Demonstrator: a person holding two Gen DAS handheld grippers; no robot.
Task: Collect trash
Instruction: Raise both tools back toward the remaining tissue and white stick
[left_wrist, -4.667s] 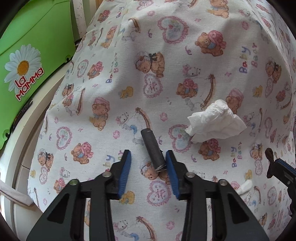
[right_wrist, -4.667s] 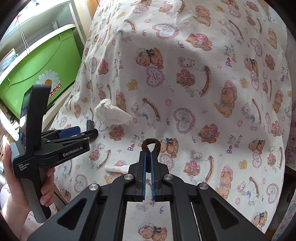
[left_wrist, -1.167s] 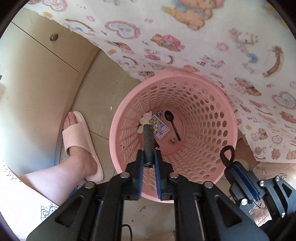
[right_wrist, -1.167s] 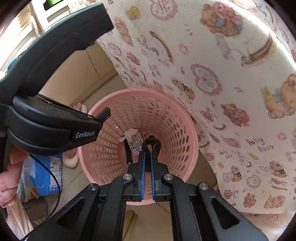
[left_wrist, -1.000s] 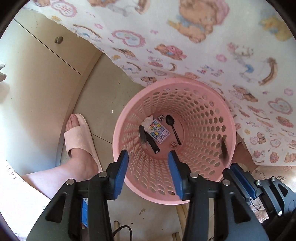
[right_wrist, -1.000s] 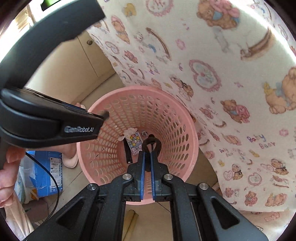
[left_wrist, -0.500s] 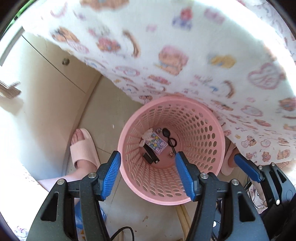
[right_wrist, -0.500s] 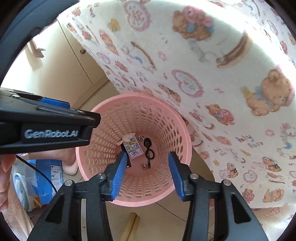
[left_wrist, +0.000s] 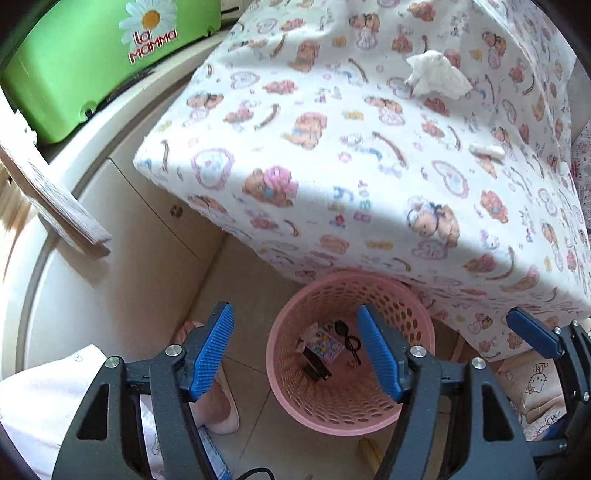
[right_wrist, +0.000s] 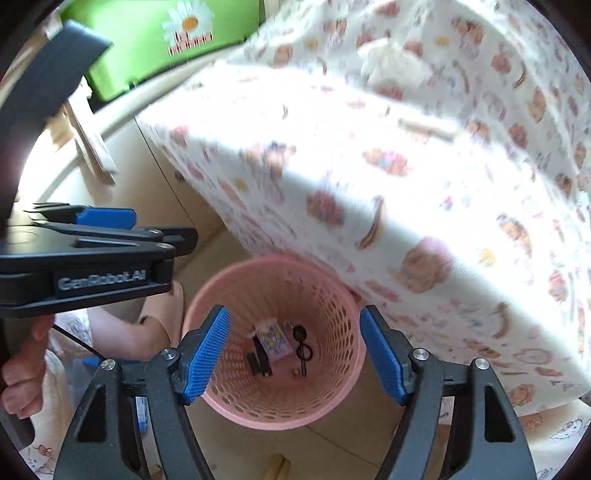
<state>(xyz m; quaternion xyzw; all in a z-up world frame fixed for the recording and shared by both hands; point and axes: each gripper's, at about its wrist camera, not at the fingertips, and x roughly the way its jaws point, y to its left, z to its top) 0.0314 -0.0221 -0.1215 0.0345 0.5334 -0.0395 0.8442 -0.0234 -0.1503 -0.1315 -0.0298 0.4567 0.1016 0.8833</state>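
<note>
**2 scraps left on the table; both grippers empty above the basket**

Left gripper (left_wrist: 295, 350): jaws are opening, already wide, nothing is seen between them. Right gripper (right_wrist: 293, 356): same, jaws opening wide, nothing between them. Both are pointed down at the pink basket (left_wrist: 417, 354), which stands on the floor against the table edge.

In the basket (right_wrist: 343, 317): a black spoon, a dark stick-like piece, a black loop, a printed wrapper and a small pale scrap are seen on the bottom.

Still on the tablecloth (left_wrist: 314, 177):
- 1 crumpled tissue (left_wrist: 437, 77), far side of the table top, well apart from the basket.
- 1 small white scrap (left_wrist: 487, 150), nearer the right edge, well apart from the tissue. What it is cannot be told at this size.

Handling, judged from looks:
- The tissue is expected to be very light, soft and fully crushable. No fragility, no slip risk. It is best pinched across its bulky middle, not by a loose corner, so it is not torn or left trailing.
- The cloth underneath is loose fabric. If the jaws are closed too low, the cloth is likely to be pinched along with the tissue and dragged.
- The small scrap sits low and flat. A steep approach with the jaws narrowed first is judged best. A miss or a cloth pinch is the main risk.

In the right wrist view the table top is blurred, so both scraps are located from the left wrist view only.
</note>
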